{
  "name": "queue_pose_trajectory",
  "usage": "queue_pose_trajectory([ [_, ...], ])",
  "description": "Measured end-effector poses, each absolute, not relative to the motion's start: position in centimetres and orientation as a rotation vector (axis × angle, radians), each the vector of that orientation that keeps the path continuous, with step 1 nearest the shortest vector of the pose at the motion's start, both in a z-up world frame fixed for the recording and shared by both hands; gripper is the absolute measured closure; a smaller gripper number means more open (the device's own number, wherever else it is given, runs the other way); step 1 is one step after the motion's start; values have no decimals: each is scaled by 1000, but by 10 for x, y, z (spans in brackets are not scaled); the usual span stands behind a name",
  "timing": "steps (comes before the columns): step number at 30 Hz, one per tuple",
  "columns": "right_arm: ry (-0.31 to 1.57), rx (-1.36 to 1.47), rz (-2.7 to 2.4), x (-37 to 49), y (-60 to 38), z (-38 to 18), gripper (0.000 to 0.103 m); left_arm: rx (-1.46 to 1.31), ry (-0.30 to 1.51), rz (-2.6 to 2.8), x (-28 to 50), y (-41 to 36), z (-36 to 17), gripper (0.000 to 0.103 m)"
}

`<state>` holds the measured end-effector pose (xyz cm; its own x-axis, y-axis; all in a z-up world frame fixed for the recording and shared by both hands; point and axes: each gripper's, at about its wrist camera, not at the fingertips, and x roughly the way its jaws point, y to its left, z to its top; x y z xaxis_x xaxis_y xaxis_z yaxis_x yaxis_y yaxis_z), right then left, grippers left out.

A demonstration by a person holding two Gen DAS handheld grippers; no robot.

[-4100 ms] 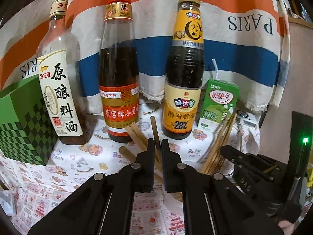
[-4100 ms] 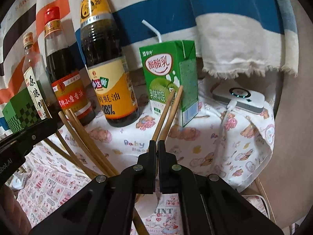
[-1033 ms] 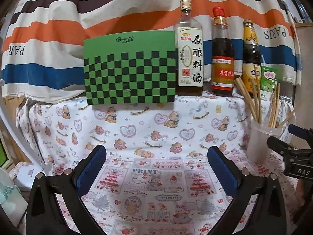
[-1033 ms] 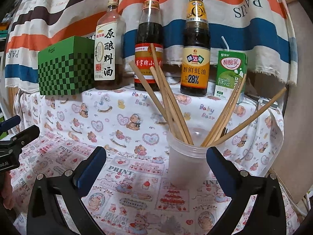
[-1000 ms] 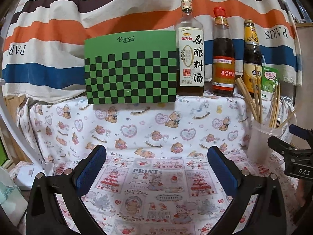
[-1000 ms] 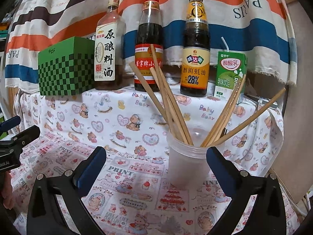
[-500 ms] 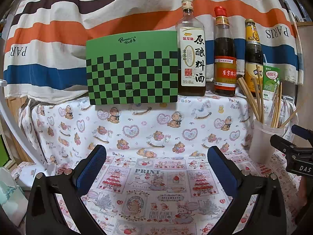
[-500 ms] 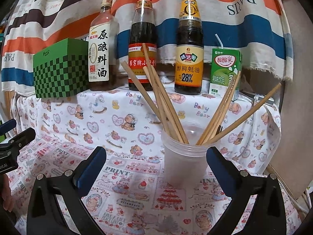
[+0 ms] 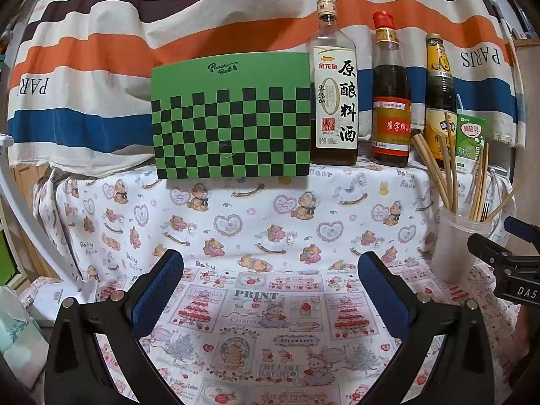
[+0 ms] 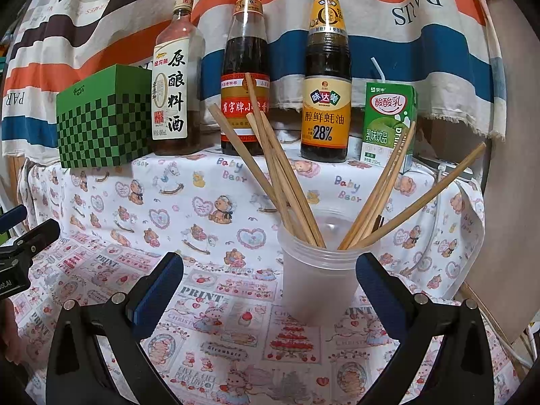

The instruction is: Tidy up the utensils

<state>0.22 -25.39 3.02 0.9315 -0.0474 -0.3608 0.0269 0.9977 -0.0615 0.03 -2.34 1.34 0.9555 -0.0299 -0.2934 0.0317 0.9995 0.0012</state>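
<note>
Through the left wrist camera we see our left gripper [image 9: 270, 270] spread wide over the printed cloth [image 9: 256, 222], holding nothing. This view gives us the green box [image 9: 231, 118] face-on, a side the other camera shows only at an angle, and a white packet [image 9: 20, 334] low at the left edge that the other misses. Three bottles [image 9: 335, 87] stand in a row to the right of the box, then one carton [image 9: 469, 143]. The cup [image 9: 455, 246] with the chopsticks [image 9: 430, 168] sits at far right, just beside the tip of our right gripper [image 9: 506, 253]. Through the right wrist camera we see the right gripper [image 10: 270, 270] equally wide and empty, with the cup [image 10: 319, 283] standing upright on the cloth [image 10: 168, 195] just ahead of its fingers, right of centre. Here the chopsticks [image 10: 280, 172] can be counted roughly: about four lean left and about four lean right, though overlaps keep us from an exact number. One cup, three bottles [image 10: 246, 74], one carton [image 10: 388, 121], one box [image 10: 101, 118]. A white device [image 10: 449, 168] behind the carton shows clearly only here, and our left gripper's [image 10: 30, 236] tip enters at the left edge.
</note>
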Motion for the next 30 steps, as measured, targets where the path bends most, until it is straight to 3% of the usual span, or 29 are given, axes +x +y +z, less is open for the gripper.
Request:
queue_pose_trajectory([
  [30, 371, -56, -39, 2, -253, 30, 0, 12, 302, -27, 1, -24, 13, 0],
])
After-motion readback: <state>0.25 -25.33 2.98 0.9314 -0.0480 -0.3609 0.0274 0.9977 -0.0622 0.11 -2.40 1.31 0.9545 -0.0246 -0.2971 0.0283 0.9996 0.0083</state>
